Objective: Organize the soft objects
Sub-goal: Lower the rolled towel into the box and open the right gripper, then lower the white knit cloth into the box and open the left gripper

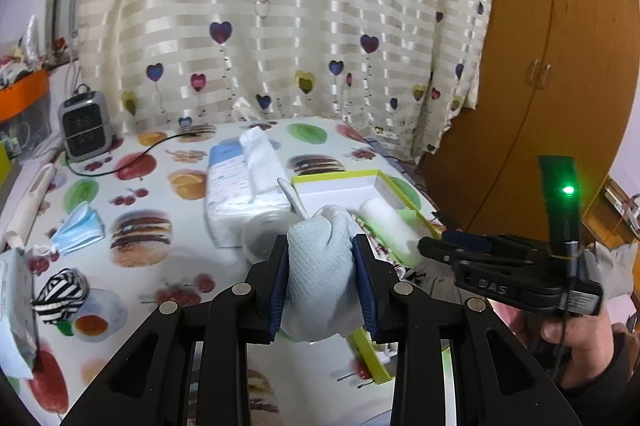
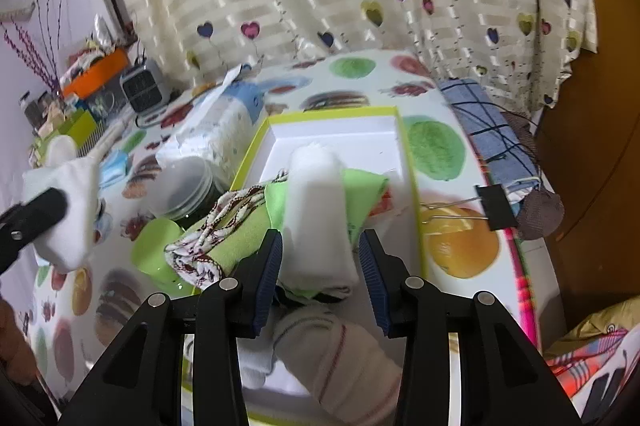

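Two grippers work here. My left gripper (image 1: 323, 280) is clamped on a white sock (image 1: 320, 258), held above the counter (image 1: 132, 194) just short of the box (image 2: 336, 134). My right gripper (image 2: 320, 278) hangs with its jaws apart on either side of the white roll (image 2: 316, 210), which lies on green cloth (image 2: 362, 192) in the box. I judge I'm mid-carry; next, the sock needs lowering into the box's bare far end, then release.
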Tool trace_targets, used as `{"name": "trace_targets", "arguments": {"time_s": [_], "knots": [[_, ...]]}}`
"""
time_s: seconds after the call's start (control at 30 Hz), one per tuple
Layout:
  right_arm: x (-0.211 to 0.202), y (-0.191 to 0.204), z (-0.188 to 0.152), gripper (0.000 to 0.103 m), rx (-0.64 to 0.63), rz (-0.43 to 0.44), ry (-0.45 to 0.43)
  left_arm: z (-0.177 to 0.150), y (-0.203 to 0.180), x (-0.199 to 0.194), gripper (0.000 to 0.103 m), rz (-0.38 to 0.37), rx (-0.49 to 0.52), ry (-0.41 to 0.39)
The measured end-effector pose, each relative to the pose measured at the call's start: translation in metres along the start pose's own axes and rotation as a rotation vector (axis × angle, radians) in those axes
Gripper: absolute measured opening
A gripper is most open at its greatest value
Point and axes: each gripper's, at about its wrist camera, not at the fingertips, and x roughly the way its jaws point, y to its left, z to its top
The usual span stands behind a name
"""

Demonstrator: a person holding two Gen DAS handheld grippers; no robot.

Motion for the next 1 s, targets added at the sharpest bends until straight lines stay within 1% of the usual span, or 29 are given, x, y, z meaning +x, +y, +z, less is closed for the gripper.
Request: {"name": "trace_targets", "arguments": {"time_s": [0.13, 0.47, 0.6, 0.7, 0.73, 0.9, 1.0], "knots": [[-0.018, -0.008, -0.005, 0.042, 0.035, 0.002, -0.029, 0.003, -0.009, 0.01, 0.03, -0.025, 0.018, 0.014], [-0.043, -0.028, -0.019, 0.042, 0.09, -0.015, -0.049, 0.012, -0.047, 0.045, 0.03, -0.118, 0.068, 0.051], [-0.046, -0.032, -0.024, 0.042, 0.096, -0.019, -0.045, 0.008, -0.06, 0.064, 0.03, -0.143, 0.087, 0.084], [-0.046, -0.035, -0.028, 0.042, 0.102, -0.018, -0.038, 0.004, -0.066, 0.081, 0.03, -0.166, 0.092, 0.127], [-0.046, -0.036, -0.029, 0.042, 0.105, -0.018, -0.037, 0.001, -0.067, 0.087, 0.03, -0.171, 0.091, 0.146], [-0.044, -0.039, -0.032, 0.042, 0.116, -0.016, -0.028, -0.006, -0.072, 0.102, 0.03, -0.176, 0.119, 0.173], [-0.043, -0.04, -0.033, 0.042, 0.119, -0.016, -0.027, -0.006, -0.071, 0.103, 0.033, -0.173, 0.119, 0.167]]}}
